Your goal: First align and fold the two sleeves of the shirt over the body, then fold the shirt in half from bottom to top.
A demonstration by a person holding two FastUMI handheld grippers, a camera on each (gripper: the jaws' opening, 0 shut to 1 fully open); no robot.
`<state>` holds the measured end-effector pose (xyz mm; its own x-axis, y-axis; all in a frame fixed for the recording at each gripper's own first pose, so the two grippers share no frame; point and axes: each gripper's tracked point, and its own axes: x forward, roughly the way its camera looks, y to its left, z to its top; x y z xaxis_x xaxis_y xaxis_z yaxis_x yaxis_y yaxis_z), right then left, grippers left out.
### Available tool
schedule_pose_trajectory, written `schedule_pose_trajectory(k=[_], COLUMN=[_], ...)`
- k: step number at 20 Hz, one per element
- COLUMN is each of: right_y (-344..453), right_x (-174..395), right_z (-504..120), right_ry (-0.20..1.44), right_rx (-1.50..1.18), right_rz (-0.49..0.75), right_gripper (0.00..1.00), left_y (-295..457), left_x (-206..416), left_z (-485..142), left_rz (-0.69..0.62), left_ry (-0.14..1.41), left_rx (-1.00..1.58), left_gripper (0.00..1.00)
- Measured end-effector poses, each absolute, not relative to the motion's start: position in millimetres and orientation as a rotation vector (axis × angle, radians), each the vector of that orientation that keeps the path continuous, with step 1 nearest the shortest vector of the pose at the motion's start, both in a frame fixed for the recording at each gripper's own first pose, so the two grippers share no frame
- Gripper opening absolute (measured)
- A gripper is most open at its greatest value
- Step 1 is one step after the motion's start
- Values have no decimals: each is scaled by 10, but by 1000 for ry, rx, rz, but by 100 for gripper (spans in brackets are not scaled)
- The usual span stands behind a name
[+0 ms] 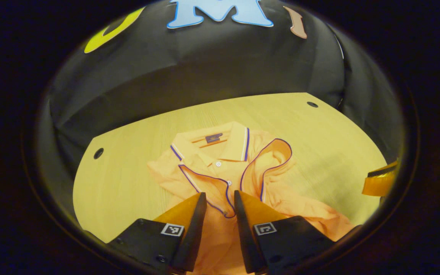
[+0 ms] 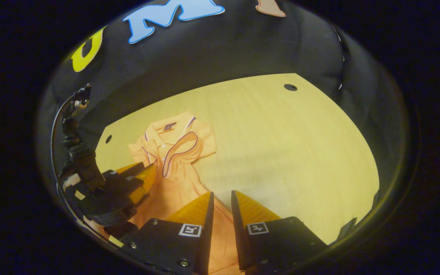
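Shirt is lying collar-away on the wooden surface, both sleeves already lying over the body. Left tongs and right tongs are hovering slightly spread, pinching nothing. Judging ahead: grip both hem corners evenly, lift together toward the collar.

No readable words, brand names or numbers. The shirt has a small dark label sewn inside the back of its collar, but whatever is printed on it is too small and blurred to make out. In the left gripper view, each finger of the left gripper carries a small square black-and-white coded marker; these are patterns, not text. The right gripper carries the same kind of marker on its fingers.
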<state>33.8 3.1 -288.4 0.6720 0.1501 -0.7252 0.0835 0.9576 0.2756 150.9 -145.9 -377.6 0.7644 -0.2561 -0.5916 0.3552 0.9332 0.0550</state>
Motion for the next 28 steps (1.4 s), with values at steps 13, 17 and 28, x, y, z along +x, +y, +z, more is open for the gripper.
schedule_pose_trajectory(k=[13,17,28], right_y=[175,244,181], right_x=[-679,-1082,-1646], right_z=[-3421,-3702,-4073], right_ry=[1058,1172,1349], right_rx=[220,161,-76], right_rz=[212,247,224], right_gripper=[60,82,88], left_y=[-532,-324,-30], left_x=[-56,-694,-1582], left_z=[-3854,-4033,-4505], left_rz=[-199,-189,-142], left_ry=[830,926,1163], left_rx=[89,93,149], left_gripper=[80,80,81])
